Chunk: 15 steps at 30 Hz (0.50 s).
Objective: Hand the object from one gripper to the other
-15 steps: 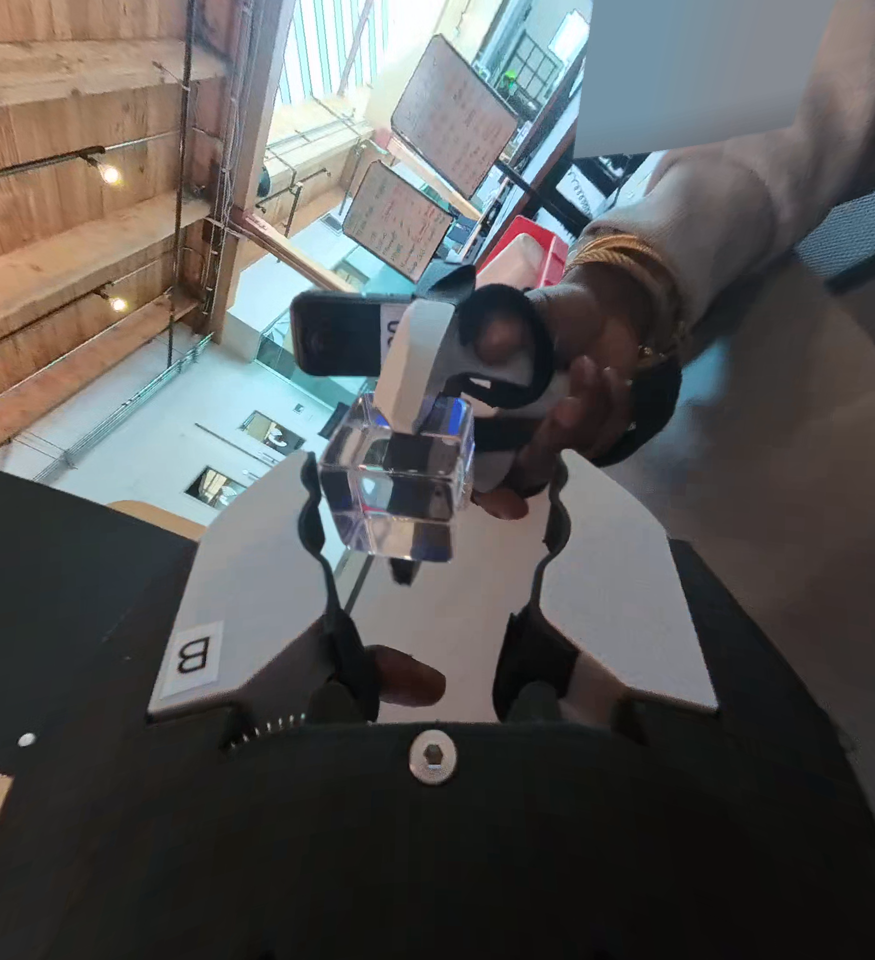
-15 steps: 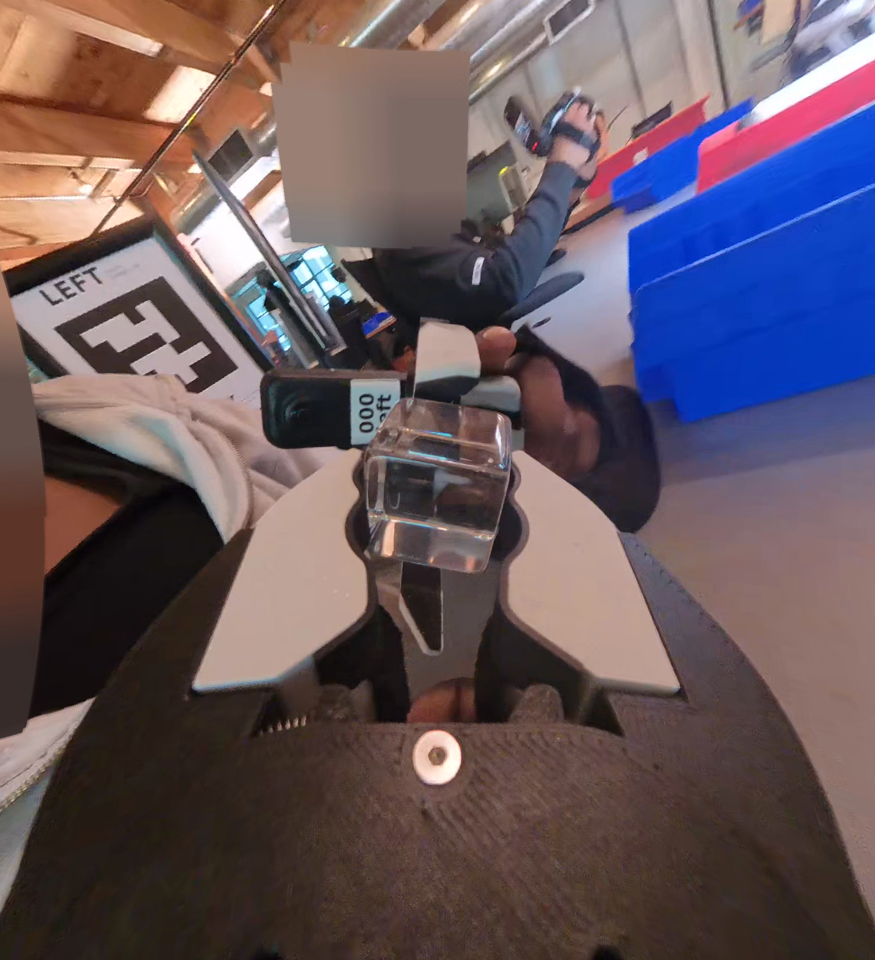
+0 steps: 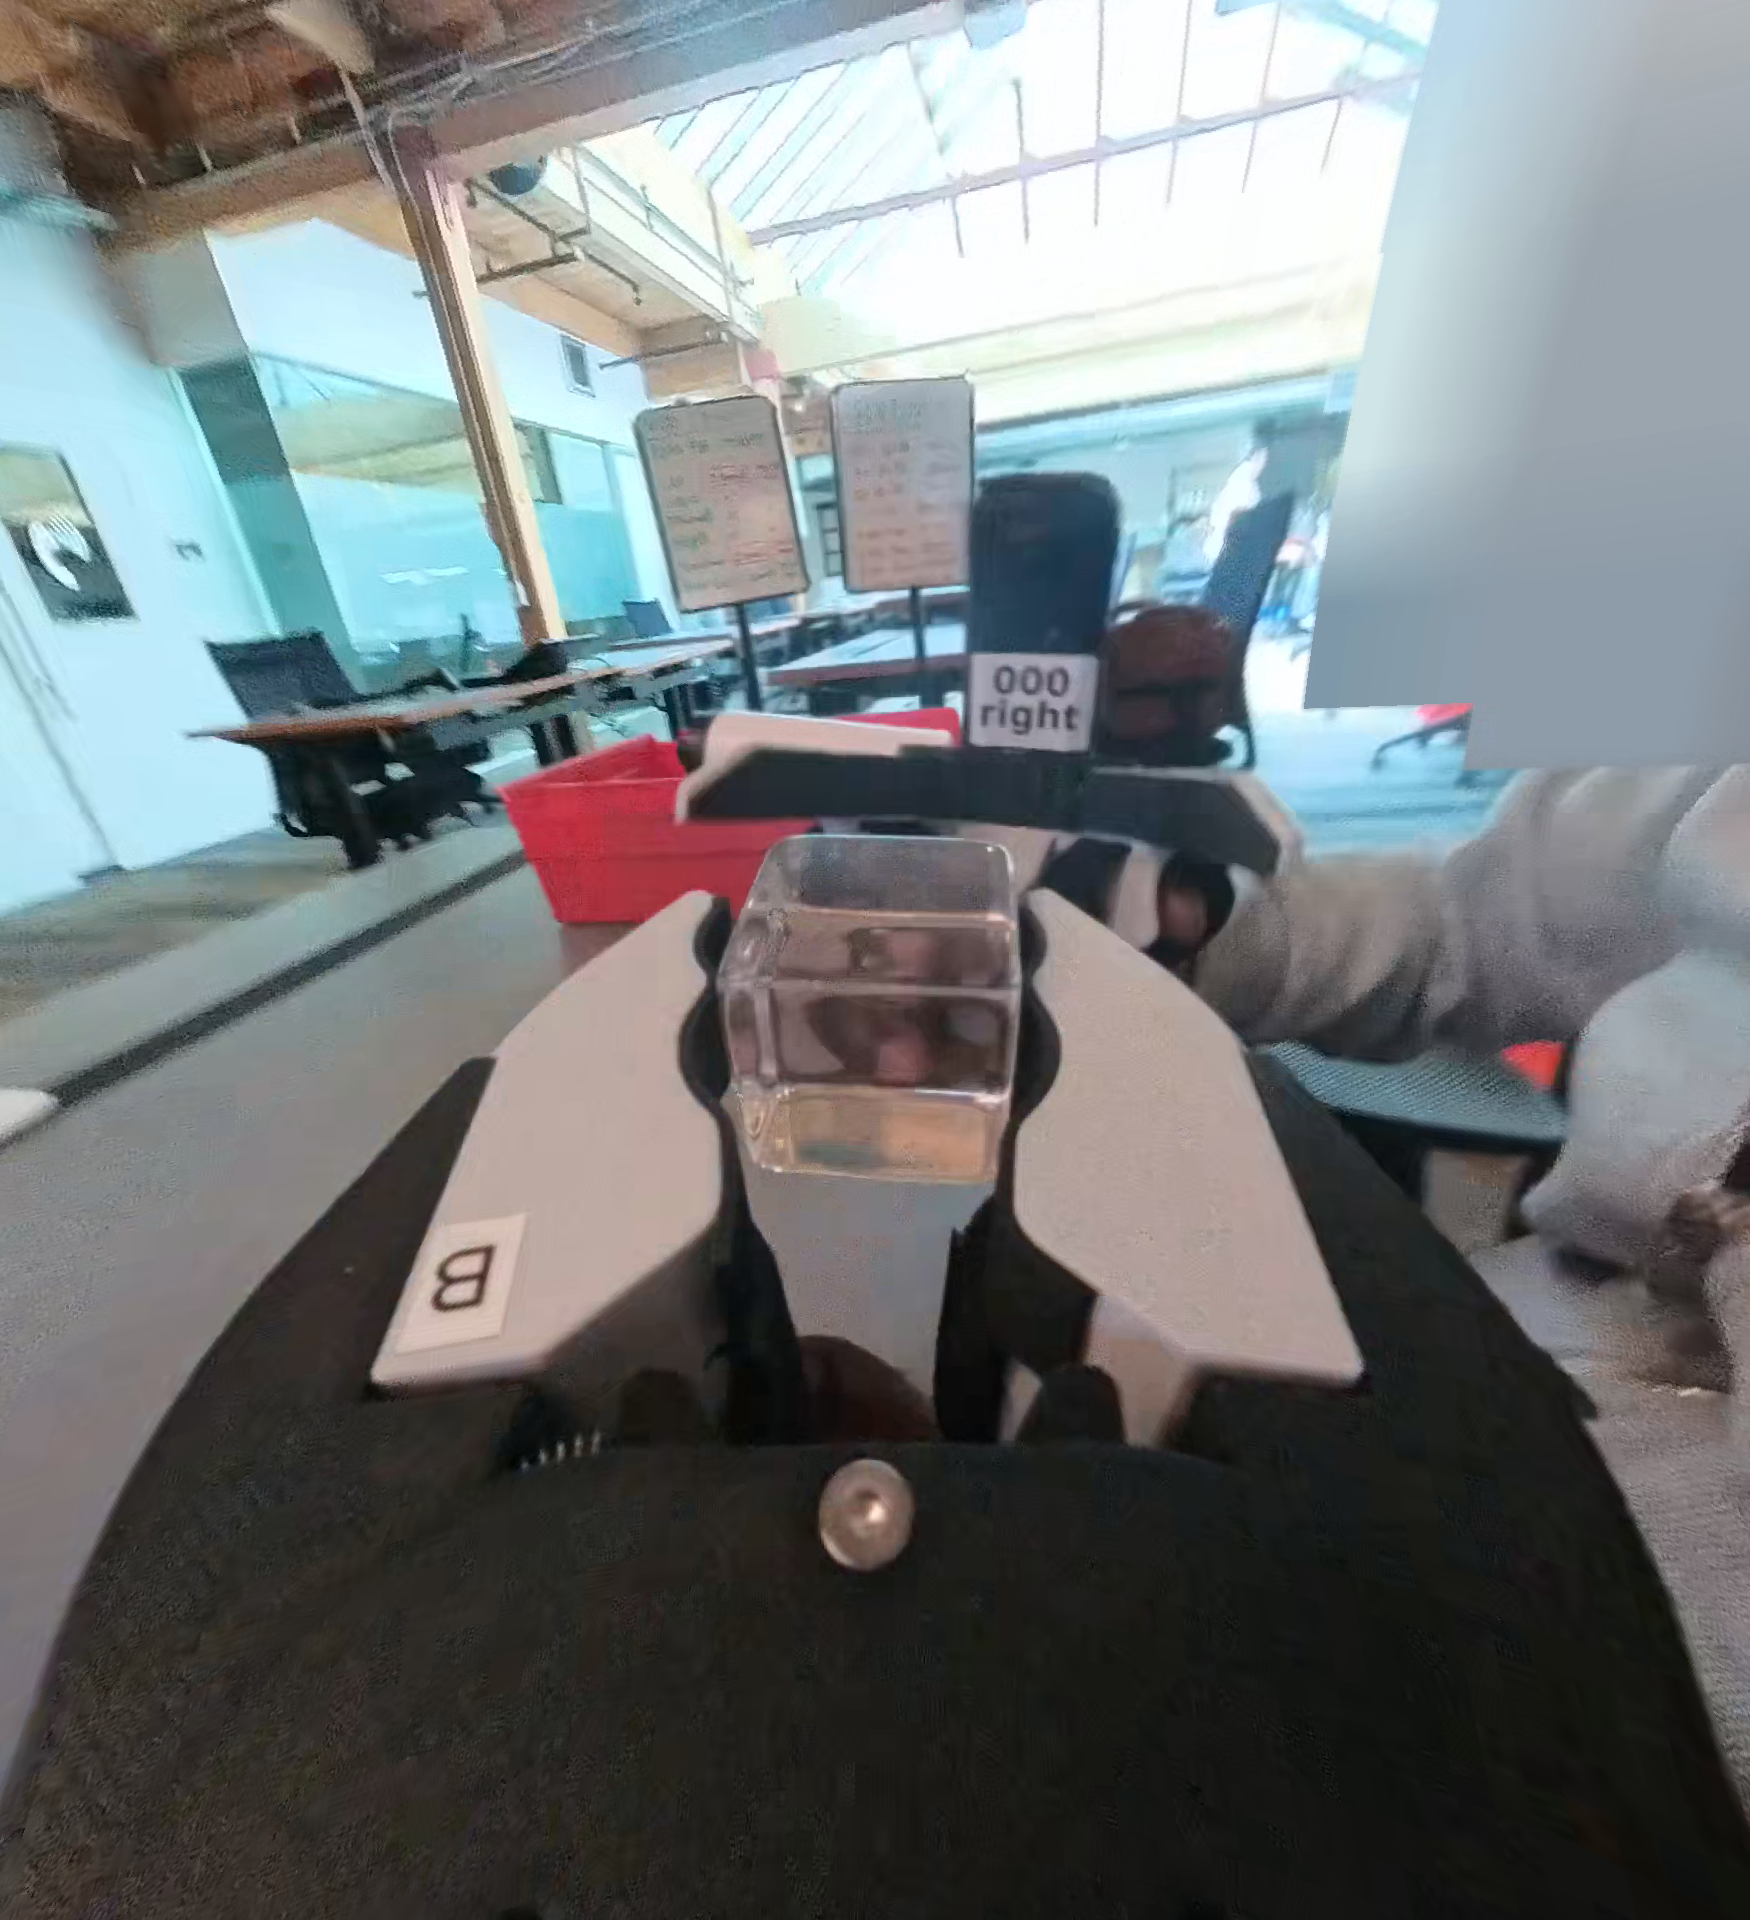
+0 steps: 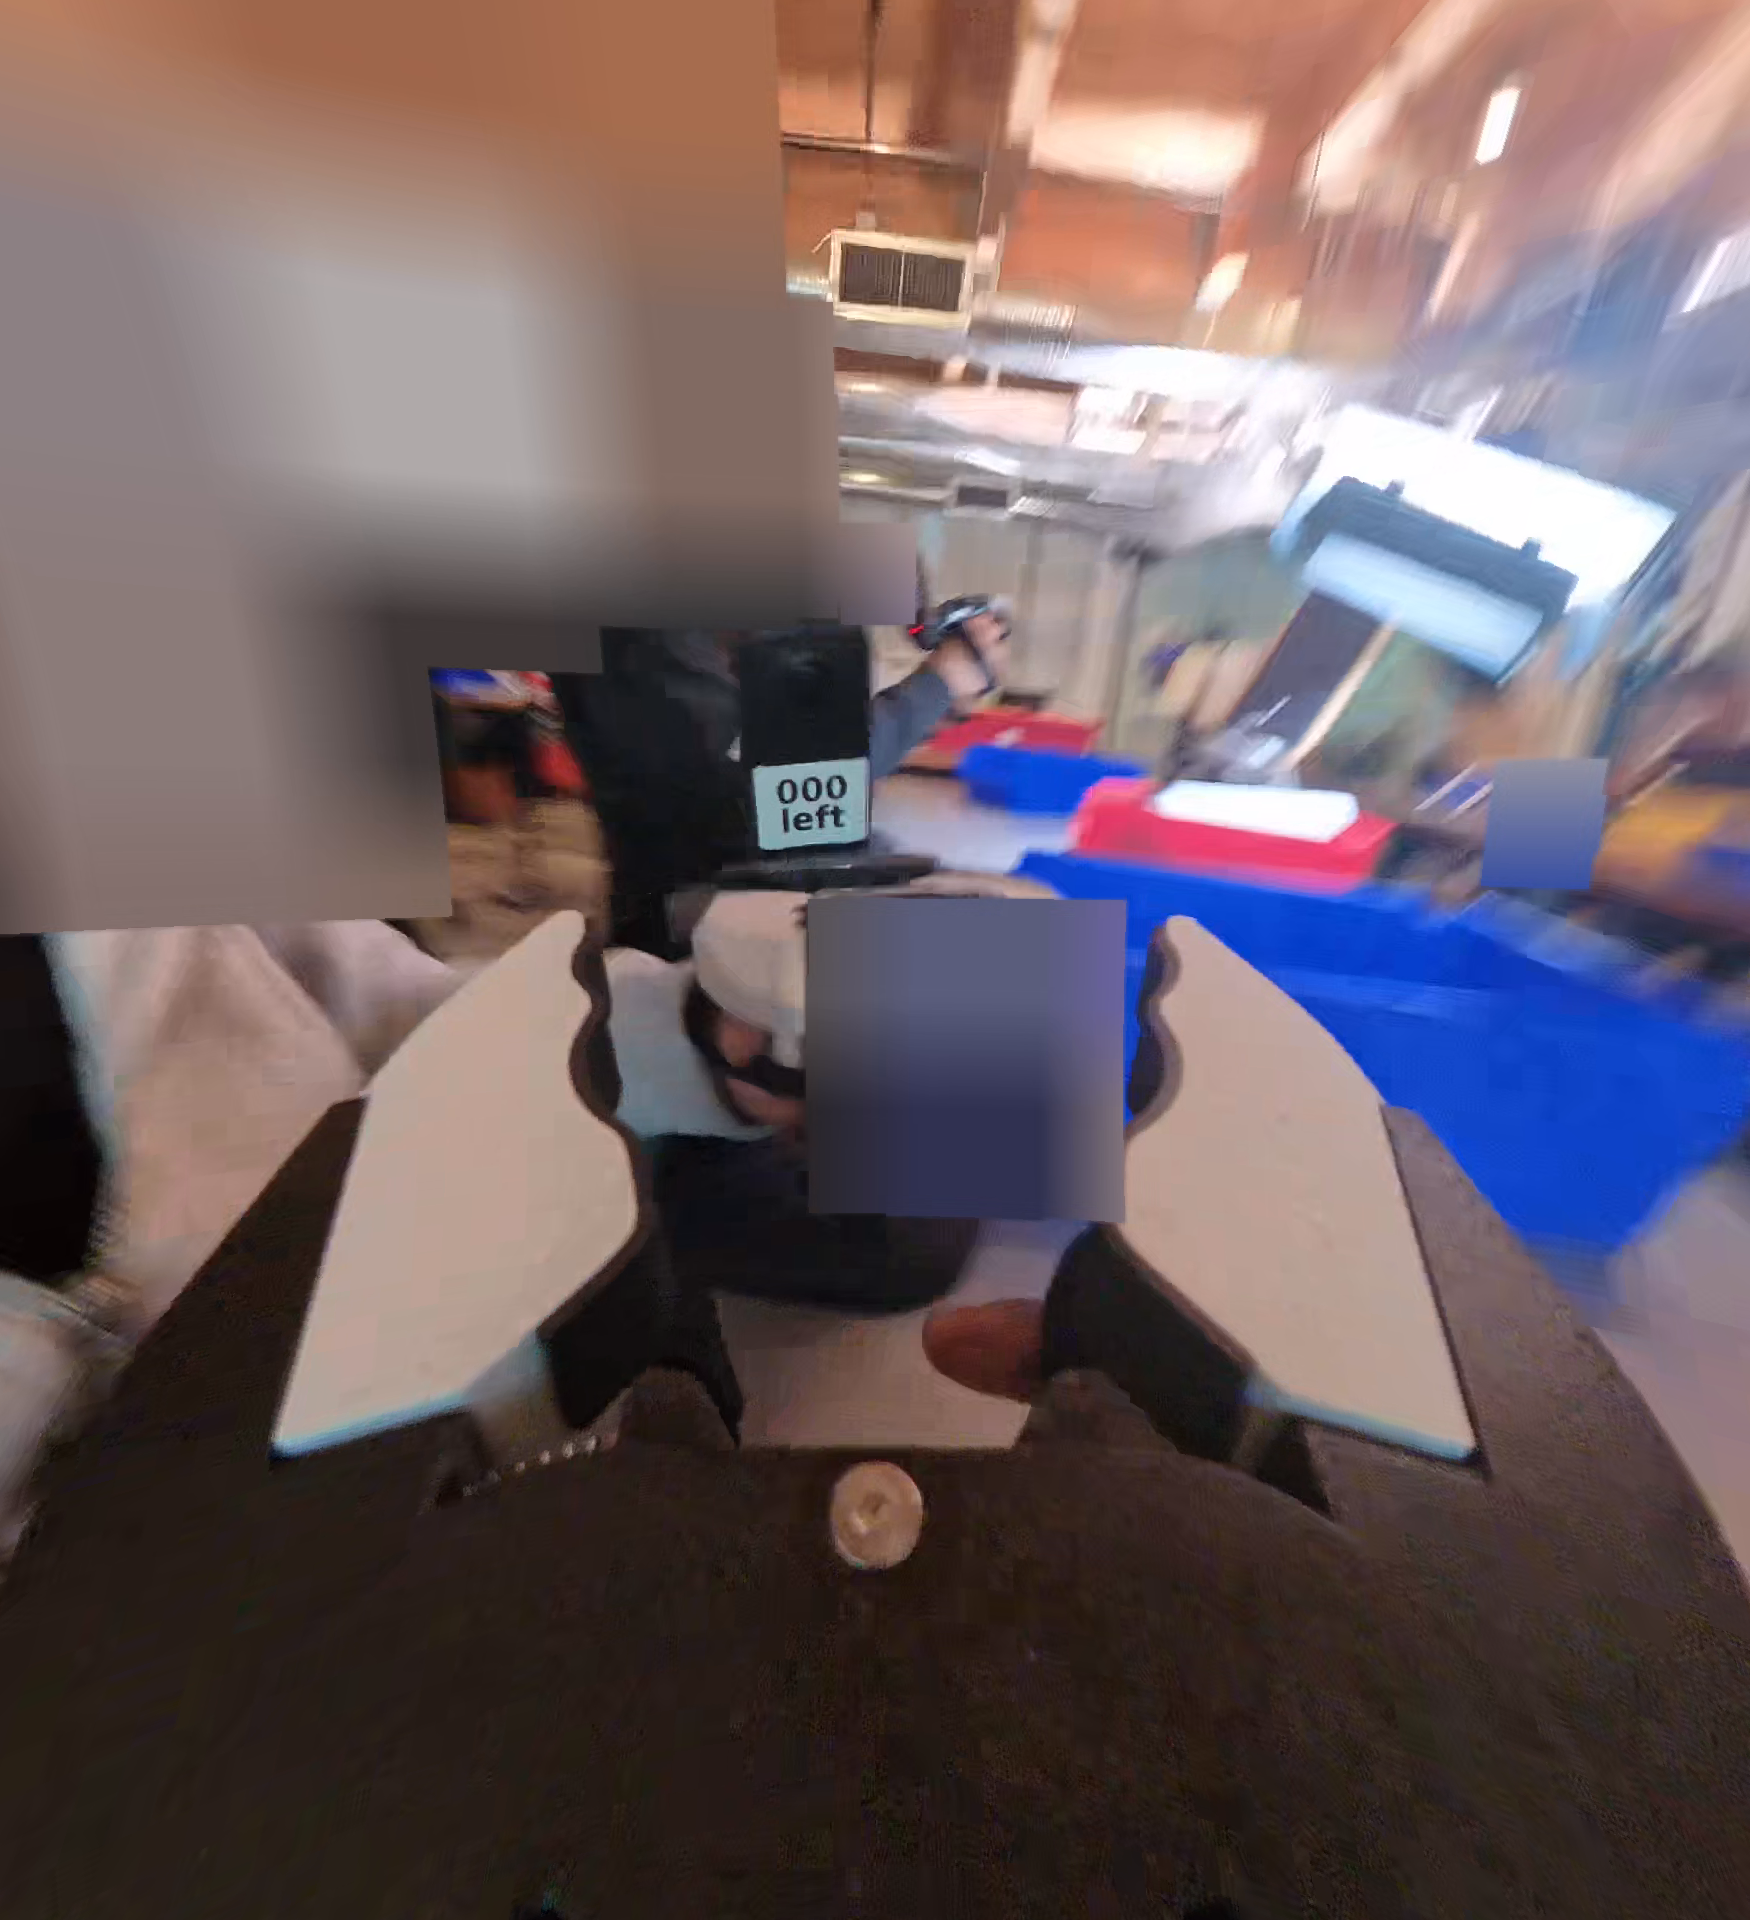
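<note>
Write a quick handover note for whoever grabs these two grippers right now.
Left tongs: shut on the clear square-edged glass cube, one finger on each side of it.
Right tongs: open; a mosaic patch covers part of the gap, and no cube shows in the rest of it.
Done: judged from this, the cube sits with the left.
Left: nothing of the handover itself; just keep the left grip firm. The right gripper body shows just beyond the cube.

Glossy clear glass-like cube (image 3: pixel 871 1003), matt grey plastic fingers (image 3: pixel 590 1122), smooth red plastic bin (image 3: pixel 606 831).
</note>
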{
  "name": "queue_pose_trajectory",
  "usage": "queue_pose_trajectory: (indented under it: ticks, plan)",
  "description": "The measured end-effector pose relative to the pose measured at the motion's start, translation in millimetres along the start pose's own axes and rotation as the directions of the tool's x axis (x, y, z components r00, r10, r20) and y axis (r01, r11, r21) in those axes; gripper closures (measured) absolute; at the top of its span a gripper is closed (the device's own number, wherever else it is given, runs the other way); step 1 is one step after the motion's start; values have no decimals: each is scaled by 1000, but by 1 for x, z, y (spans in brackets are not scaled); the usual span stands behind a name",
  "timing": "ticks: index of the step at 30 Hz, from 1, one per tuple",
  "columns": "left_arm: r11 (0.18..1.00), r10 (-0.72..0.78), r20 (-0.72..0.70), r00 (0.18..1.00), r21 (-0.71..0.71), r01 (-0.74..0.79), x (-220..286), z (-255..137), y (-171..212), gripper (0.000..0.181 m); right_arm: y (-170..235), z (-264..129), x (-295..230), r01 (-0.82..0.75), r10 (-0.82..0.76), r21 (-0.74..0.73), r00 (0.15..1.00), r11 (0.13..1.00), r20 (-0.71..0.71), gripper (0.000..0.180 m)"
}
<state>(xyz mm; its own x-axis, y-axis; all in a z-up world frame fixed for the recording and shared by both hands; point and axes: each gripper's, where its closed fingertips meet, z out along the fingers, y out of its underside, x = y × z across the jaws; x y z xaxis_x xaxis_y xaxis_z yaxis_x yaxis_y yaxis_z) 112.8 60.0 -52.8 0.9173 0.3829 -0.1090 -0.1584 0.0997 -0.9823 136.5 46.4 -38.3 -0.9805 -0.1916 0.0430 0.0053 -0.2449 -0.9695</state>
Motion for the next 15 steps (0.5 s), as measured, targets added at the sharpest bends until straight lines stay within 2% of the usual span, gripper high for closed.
queue_pose_trajectory:
  ticks: [1,3,5,6,7,10,13,15]
  plan:
    - [990,-139,-33,990,5,139,-3,-2,0,130,-3,-2,-2,194,-194,-3,980,981,-36,80]
    - [899,-437,-129,890,-30,437,-5,-3,4,130,1,-4,-5,535,-542,-101,837,839,-74,79]
    - [753,-654,-231,721,-100,651,-1,-2,8,130,13,-1,-6,718,-739,-202,671,666,-54,80]
    - [724,-685,-257,682,-133,677,3,-2,10,130,21,0,-6,752,-780,-241,625,613,-36,81]
    - [727,-684,-269,678,-175,664,9,0,14,130,29,2,-6,765,-797,-275,603,583,-13,82]
    - [755,-652,-258,713,-315,576,28,7,33,130,49,4,-2,756,-801,-357,598,549,37,85]
    - [745,-653,-237,719,-370,555,34,12,42,130,60,5,-1,749,-800,-404,597,526,65,91]
    - [733,-664,-233,710,-388,558,36,14,45,130,65,6,-1,766,-823,-431,561,477,86,97]
